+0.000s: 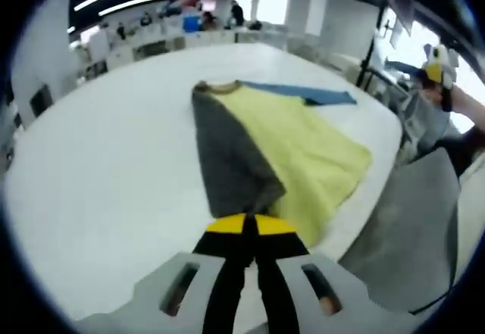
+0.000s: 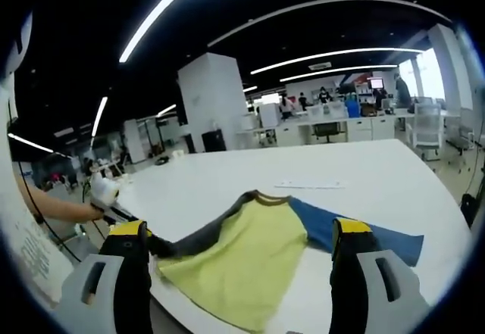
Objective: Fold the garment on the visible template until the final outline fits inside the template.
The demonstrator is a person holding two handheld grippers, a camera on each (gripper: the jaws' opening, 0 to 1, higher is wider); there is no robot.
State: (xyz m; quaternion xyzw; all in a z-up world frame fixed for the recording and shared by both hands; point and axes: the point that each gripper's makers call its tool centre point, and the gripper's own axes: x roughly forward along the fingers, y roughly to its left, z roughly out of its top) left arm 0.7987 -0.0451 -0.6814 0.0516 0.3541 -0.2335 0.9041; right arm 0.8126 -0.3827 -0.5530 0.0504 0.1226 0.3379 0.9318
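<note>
A garment lies on the white table [image 1: 114,167], with a yellow body [image 1: 303,145], a grey sleeve [image 1: 227,152], a blue sleeve [image 1: 303,92] and an olive collar. My left gripper [image 1: 244,224] is shut, its yellow tips pinched on the end of the grey sleeve at the table's near edge. In the right gripper view the garment [image 2: 242,258] spreads between my wide-open jaws. The right gripper [image 2: 241,235] holds nothing and hovers above the yellow body. The grey sleeve [image 2: 197,235] stretches left toward a white-gloved hand [image 2: 102,190]. The blue sleeve [image 2: 341,232] lies flat to the right.
A thin pale sheet [image 2: 311,185] lies flat on the table beyond the collar. The person's grey clothing [image 1: 413,228] stands beside the table's edge, with a raised arm [image 1: 462,103]. Desks, chairs and other people [image 2: 356,110] are far behind the table.
</note>
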